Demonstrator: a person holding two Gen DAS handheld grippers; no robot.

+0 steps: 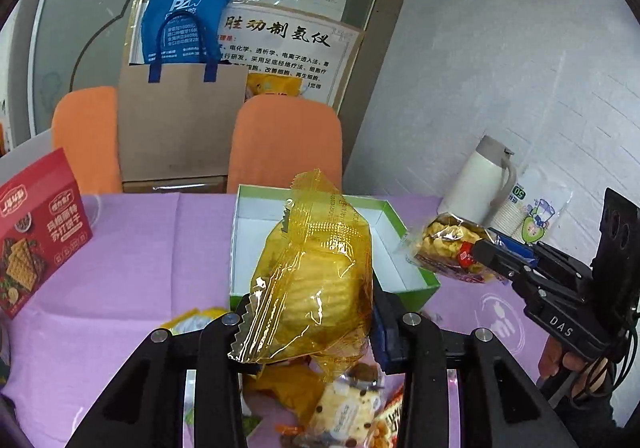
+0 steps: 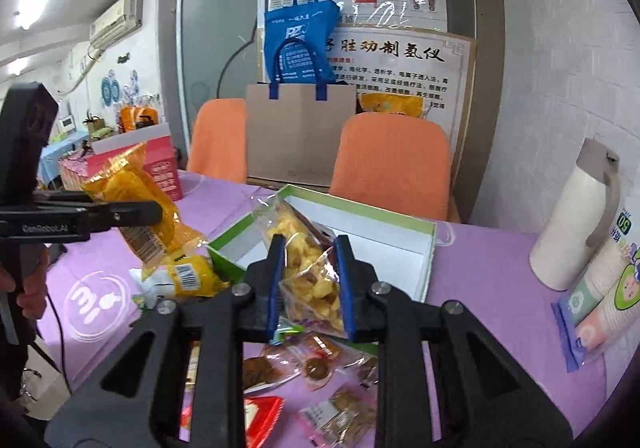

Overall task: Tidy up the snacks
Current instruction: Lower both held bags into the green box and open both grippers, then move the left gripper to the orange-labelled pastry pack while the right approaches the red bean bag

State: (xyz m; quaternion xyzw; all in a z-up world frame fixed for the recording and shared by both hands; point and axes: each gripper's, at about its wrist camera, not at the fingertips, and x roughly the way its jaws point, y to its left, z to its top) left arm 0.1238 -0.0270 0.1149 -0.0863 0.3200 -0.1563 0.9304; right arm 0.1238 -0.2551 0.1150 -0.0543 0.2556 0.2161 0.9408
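My left gripper is shut on a yellow-wrapped cake packet, held up above the table in front of the open green box. In the right wrist view the same left gripper and yellow packet hang at the left. My right gripper is shut on a clear packet of yellow puffed pieces, its blue pads pressing both sides, just in front of the green box. The left wrist view shows that right gripper and clear packet beside the box's right corner. The box's white inside looks bare.
Several loose snack packets lie on the purple tablecloth beneath both grippers. A red cracker box stands at the left. A white thermos and a sleeve of paper cups stand at the right. Two orange chairs sit behind the table.
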